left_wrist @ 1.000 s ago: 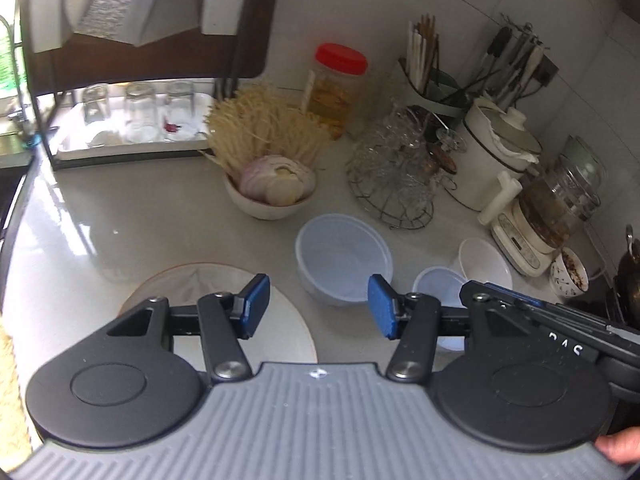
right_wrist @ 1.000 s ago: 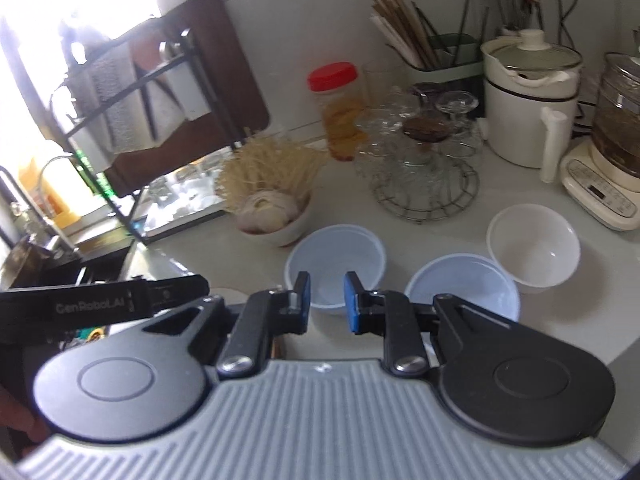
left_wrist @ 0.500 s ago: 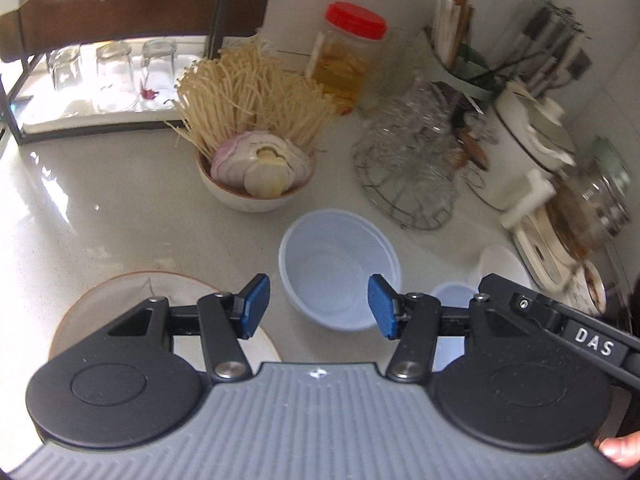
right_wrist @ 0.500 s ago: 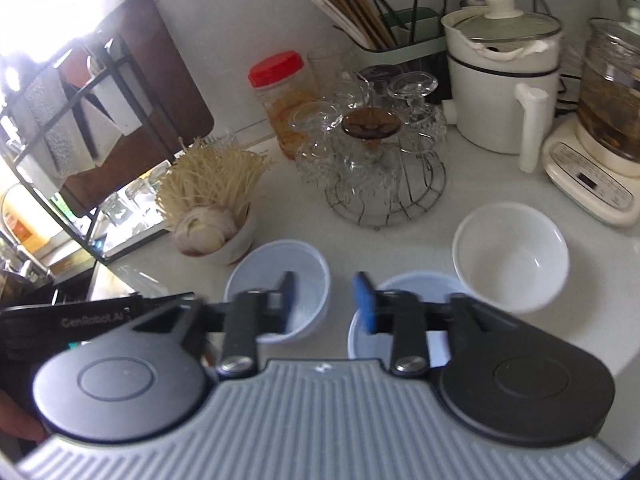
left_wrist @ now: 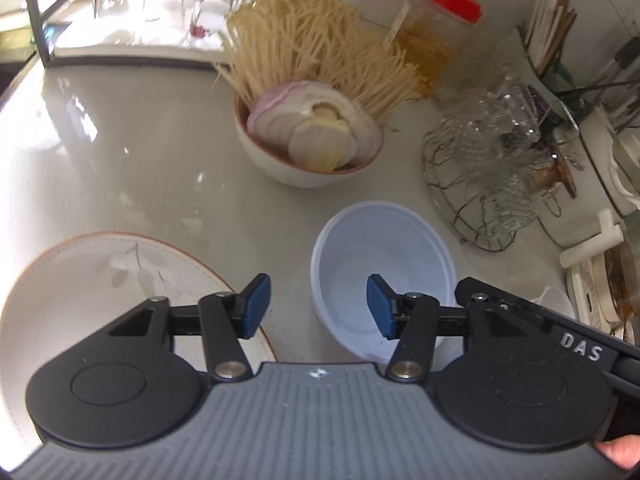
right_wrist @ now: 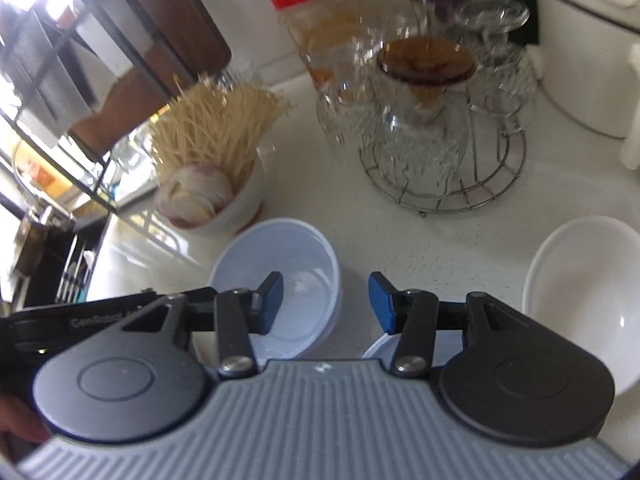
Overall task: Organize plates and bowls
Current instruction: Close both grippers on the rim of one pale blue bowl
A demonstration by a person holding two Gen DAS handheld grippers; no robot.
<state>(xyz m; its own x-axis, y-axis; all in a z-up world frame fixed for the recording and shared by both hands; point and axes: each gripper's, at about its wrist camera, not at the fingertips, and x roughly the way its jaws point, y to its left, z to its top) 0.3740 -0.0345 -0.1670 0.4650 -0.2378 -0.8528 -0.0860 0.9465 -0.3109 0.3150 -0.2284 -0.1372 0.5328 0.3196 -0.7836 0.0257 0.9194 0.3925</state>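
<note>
A pale blue plastic bowl [left_wrist: 384,256] sits on the white counter; it also shows in the right wrist view [right_wrist: 280,276]. My left gripper [left_wrist: 318,306] is open above its near left rim, one finger over the bowl. A white plate [left_wrist: 92,292] with a brown rim lies at the left, under the left finger. My right gripper [right_wrist: 326,304] is open and empty, between the blue bowl and a second blue bowl [right_wrist: 380,350] mostly hidden under it. A white bowl [right_wrist: 584,300] sits at the right.
A ceramic bowl of onion slices and enoki mushrooms [left_wrist: 312,136] stands behind the blue bowl. A wire rack of glass cups [right_wrist: 436,128], a red-lidded jar [left_wrist: 436,36], a white cooker [right_wrist: 592,40] and a tray of glasses [left_wrist: 160,4] line the back.
Both grippers have moved forward and lower toward the bowls. My right gripper has opened from nearly shut to wide open. The left gripper stays open.
</note>
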